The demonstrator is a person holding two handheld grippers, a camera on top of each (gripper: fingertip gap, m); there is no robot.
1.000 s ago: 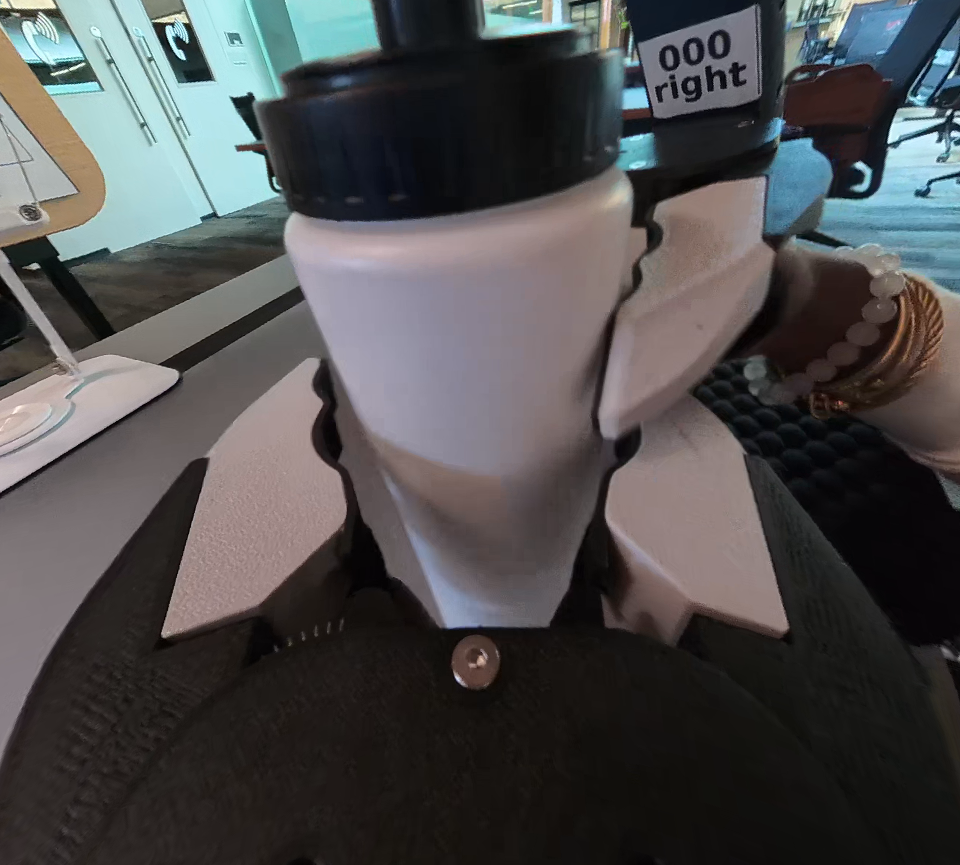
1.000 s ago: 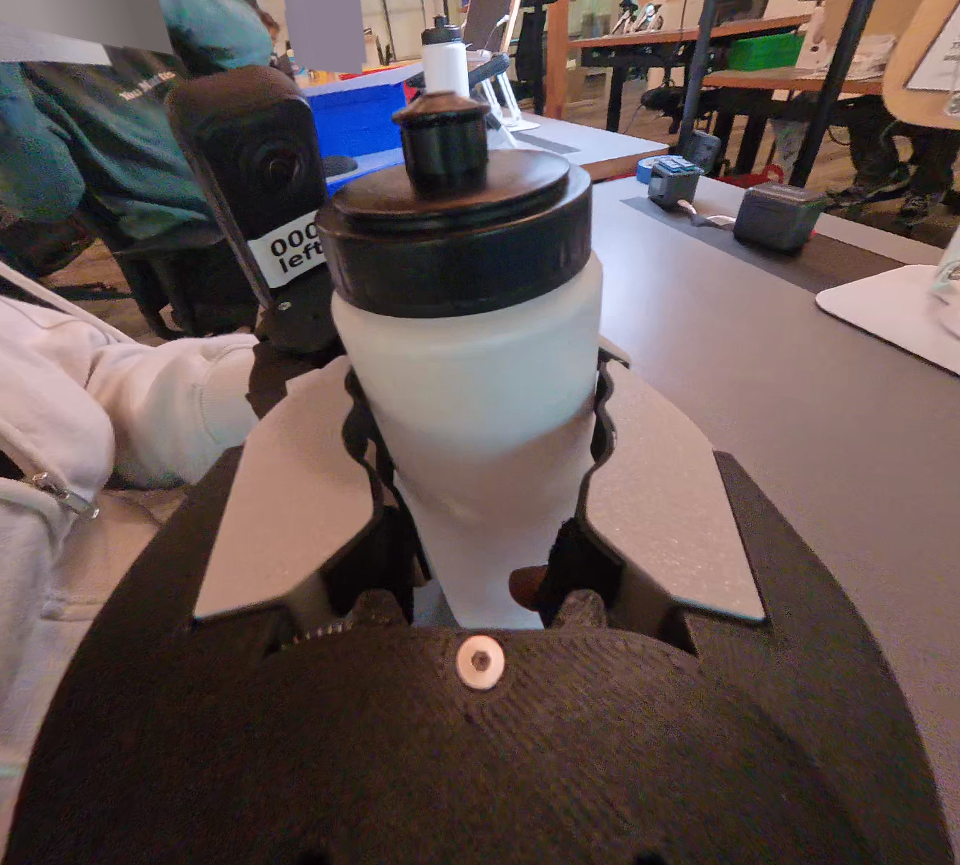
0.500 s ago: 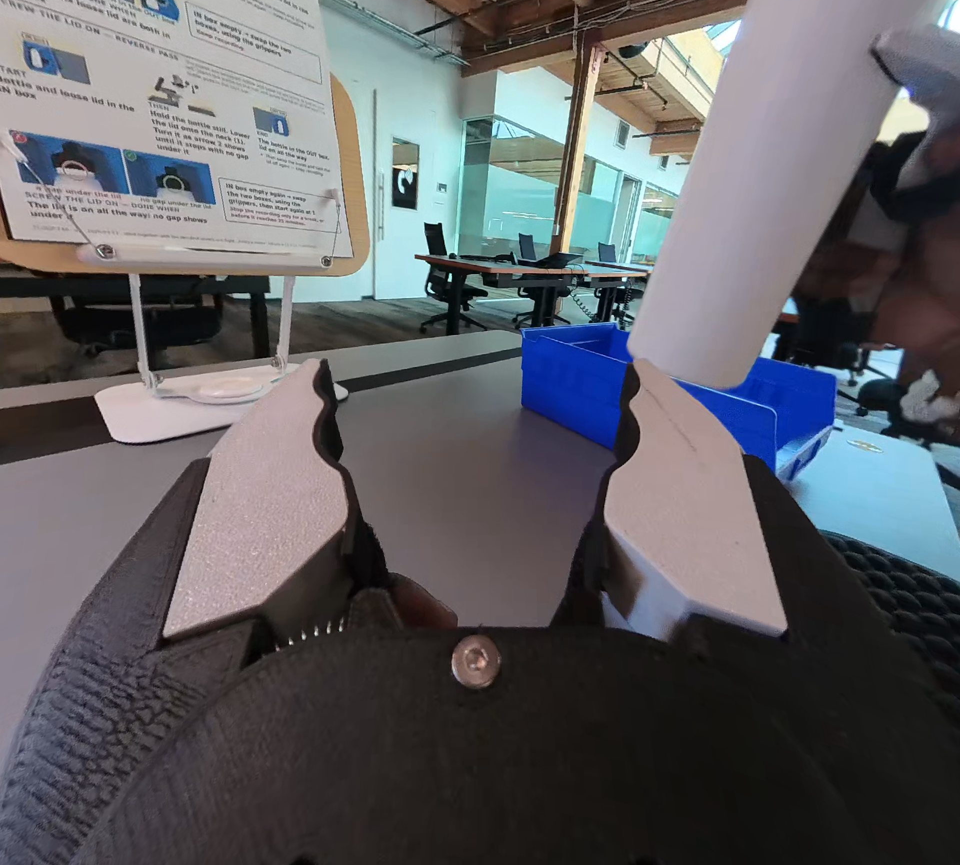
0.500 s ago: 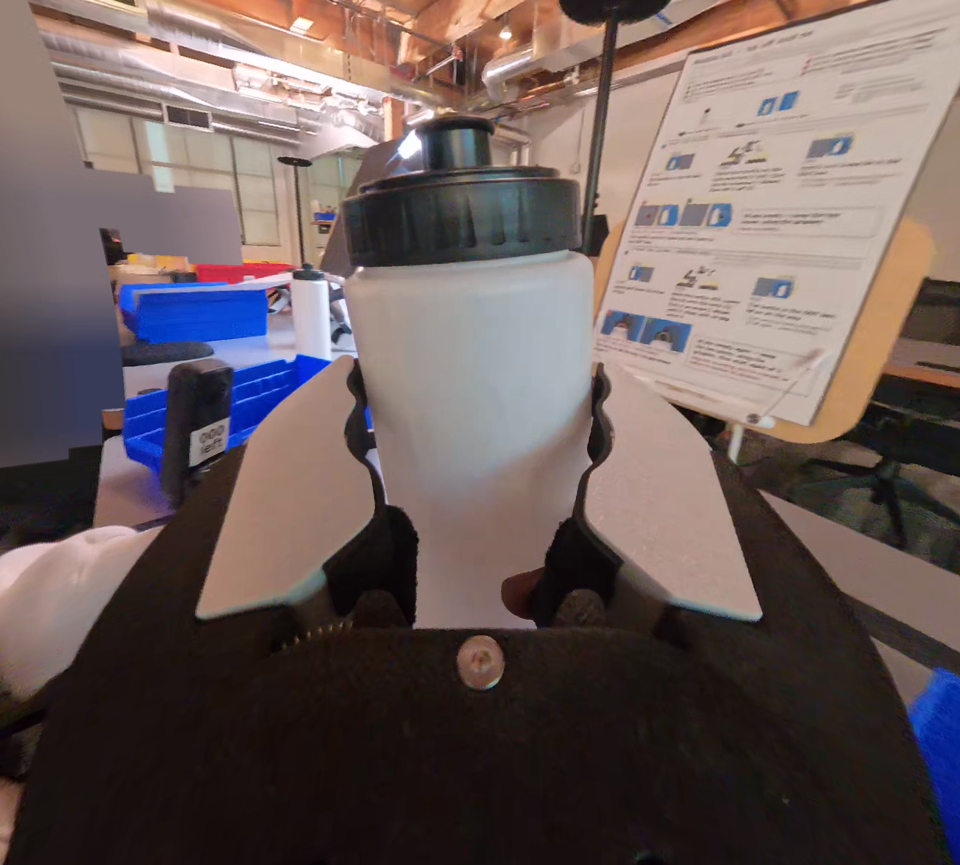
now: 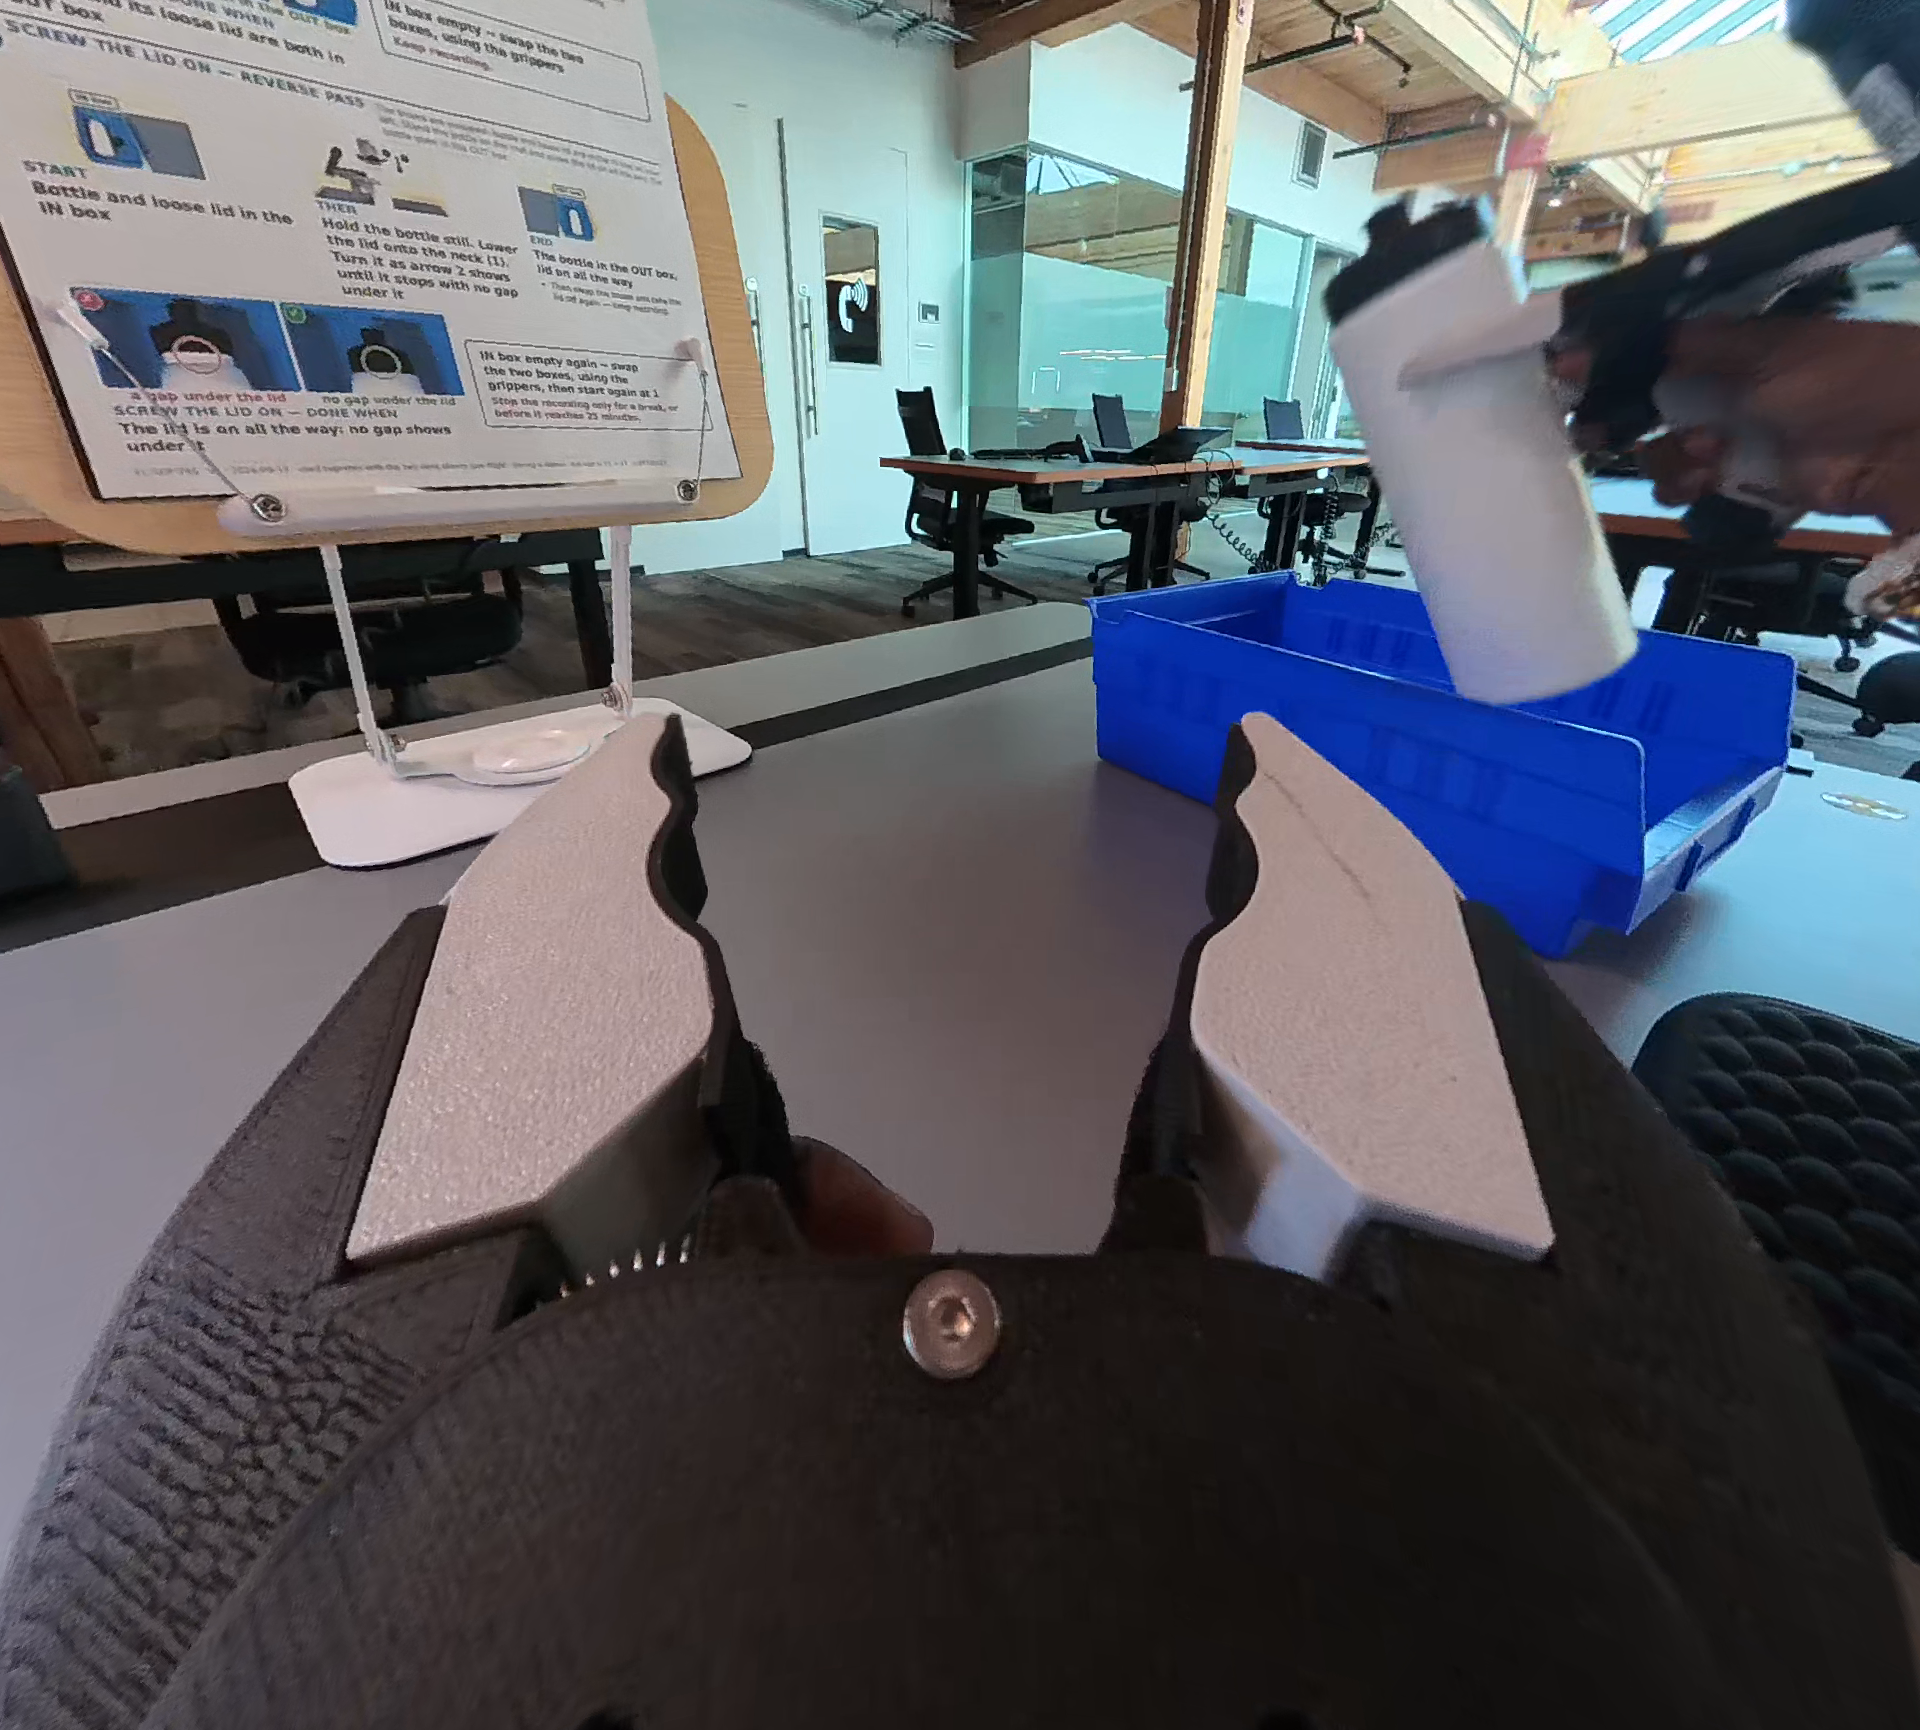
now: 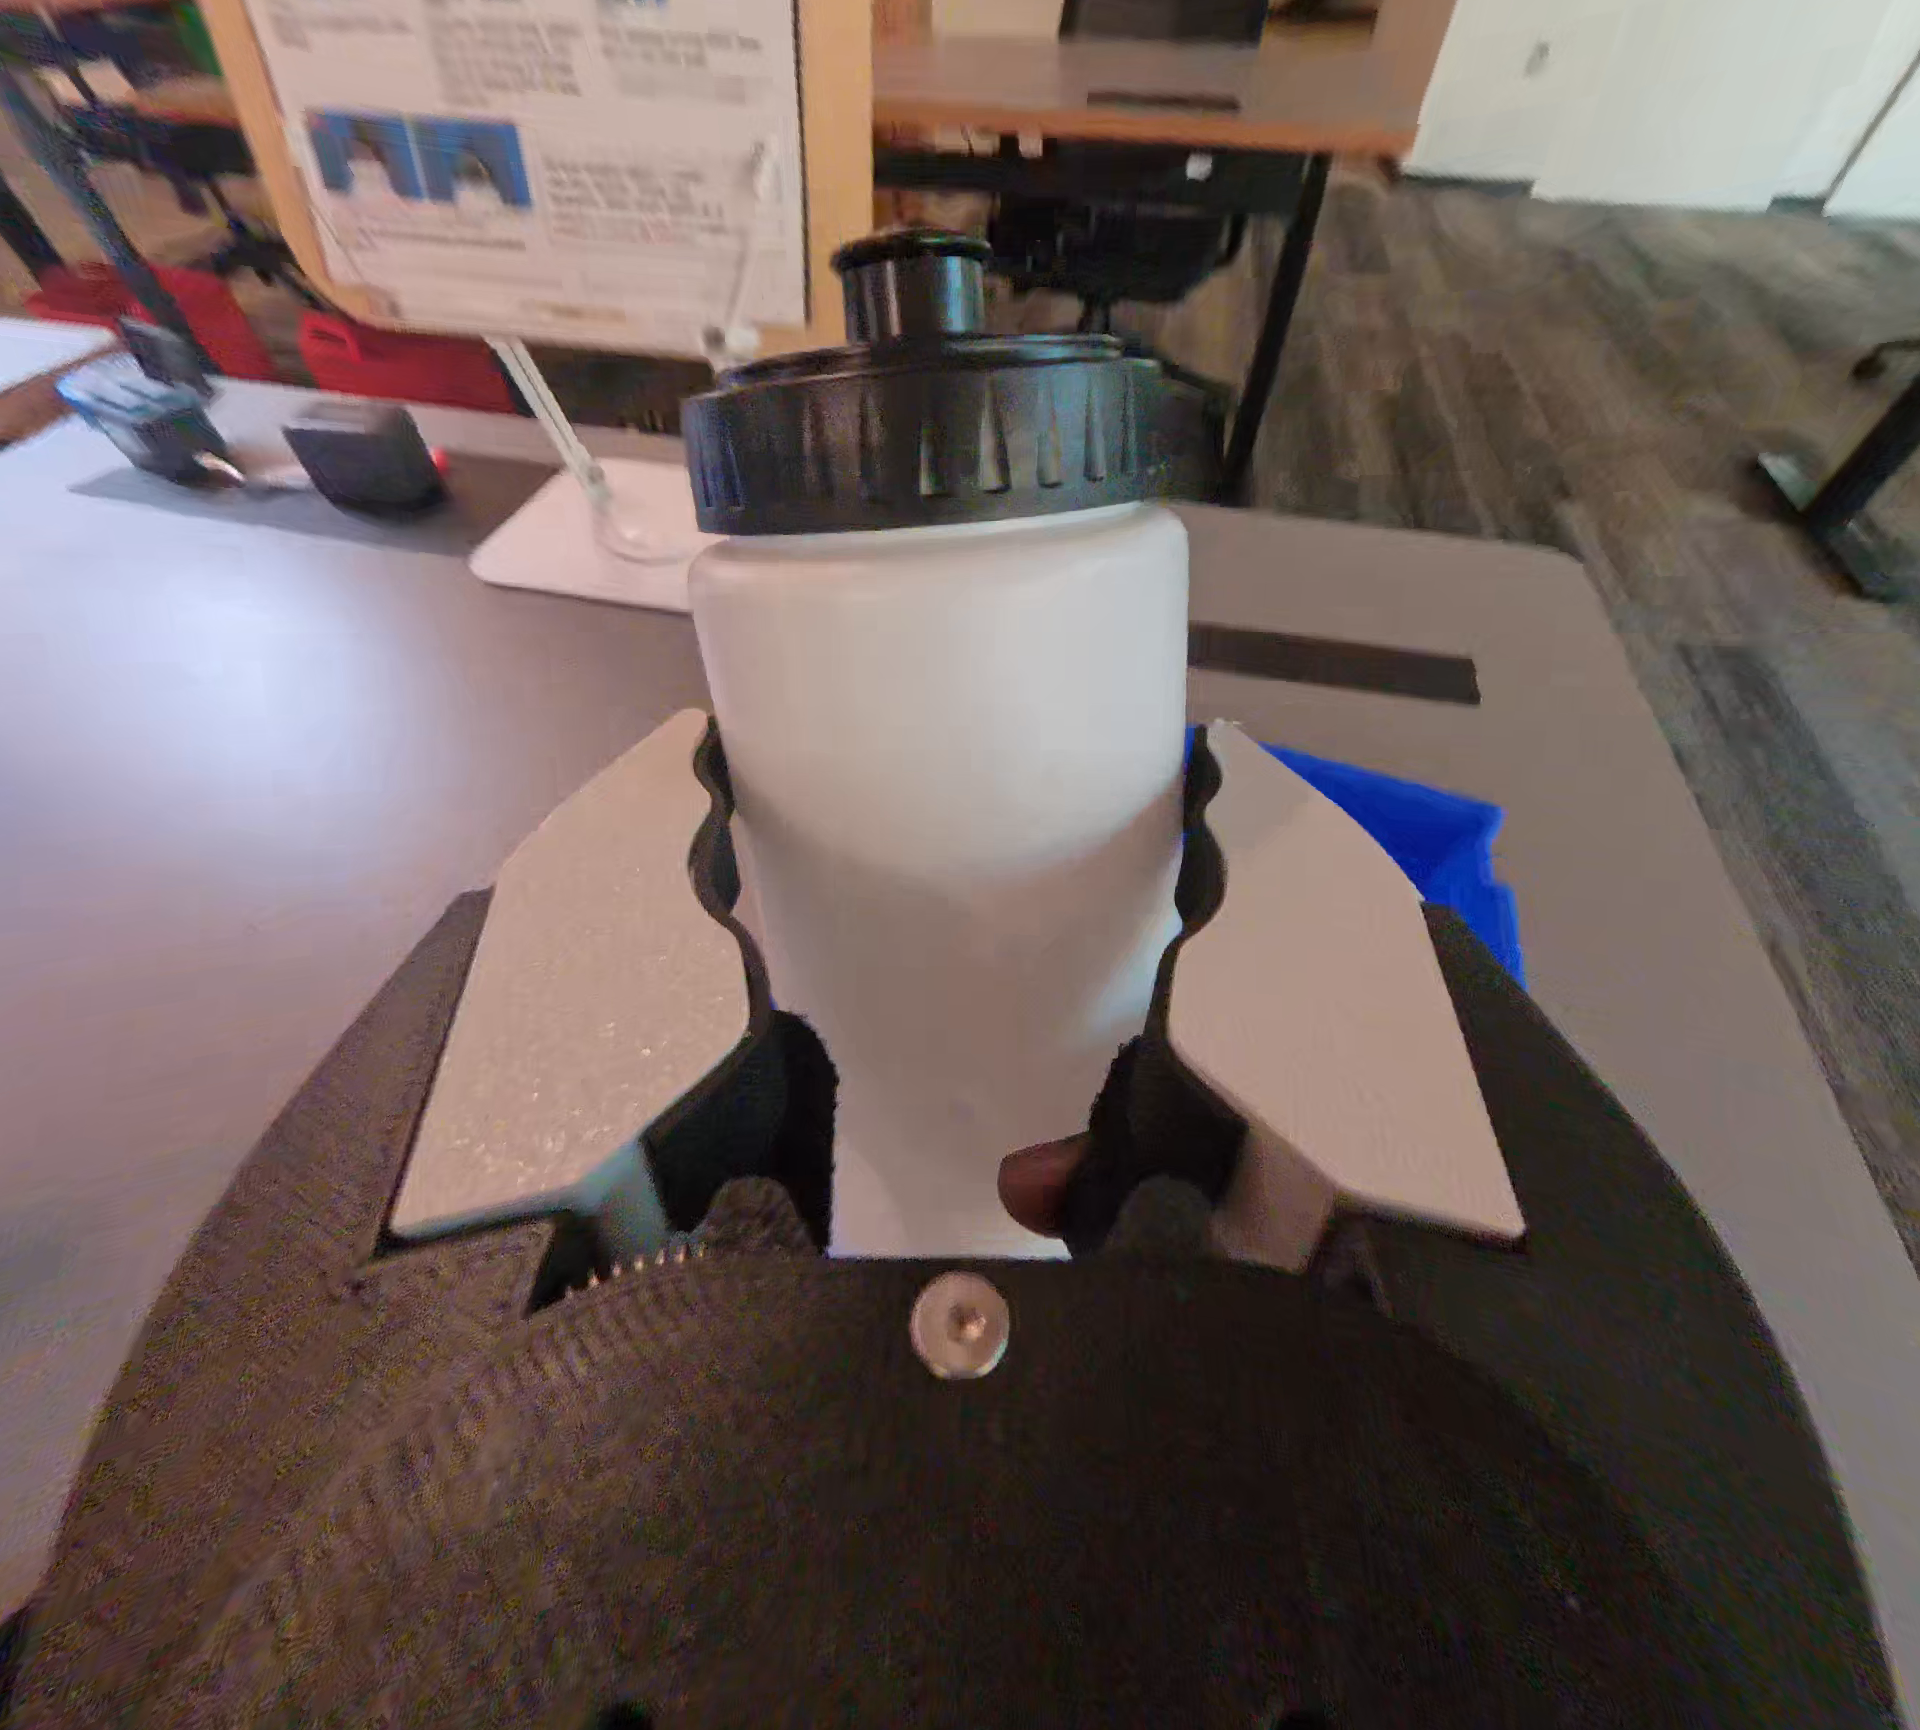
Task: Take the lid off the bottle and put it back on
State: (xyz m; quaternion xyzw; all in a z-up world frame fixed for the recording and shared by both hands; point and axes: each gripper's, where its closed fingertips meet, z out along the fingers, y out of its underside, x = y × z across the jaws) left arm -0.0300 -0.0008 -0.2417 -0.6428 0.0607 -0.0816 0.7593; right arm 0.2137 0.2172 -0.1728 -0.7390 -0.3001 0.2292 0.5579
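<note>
My right tool (image 6: pixel 951 745) has its grey fingers (image 6: pixel 582 974) closed on the body of the white plastic bottle (image 6: pixel 940 745), gripping it below the shoulder. The ribbed black screw lid with its pull spout (image 6: pixel 935 433) is seated on the neck, and I see no gap under it from this side. From the left wrist view the bottle (image 5: pixel 1475 475) hangs tilted in the air above the open blue plastic bin (image 5: pixel 1455 755), which sits on the grey desk (image 5: pixel 935 849); its base is over the bin but not touching it.

I judge this to be the carrying step, with the lid on and the bottle being brought toward the bin. The next move, as I read it, calls for lowering the bottle into the bin and only then letting go. It leans quite a bit, so it could roll or tip against the bin wall.

My left tool (image 5: pixel 951 807) is spread wide and holds nothing, hovering over bare desk, well apart from the bottle. A printed sheet on a wooden board with a white stand (image 5: pixel 353 153) rises behind it to the left.
</note>
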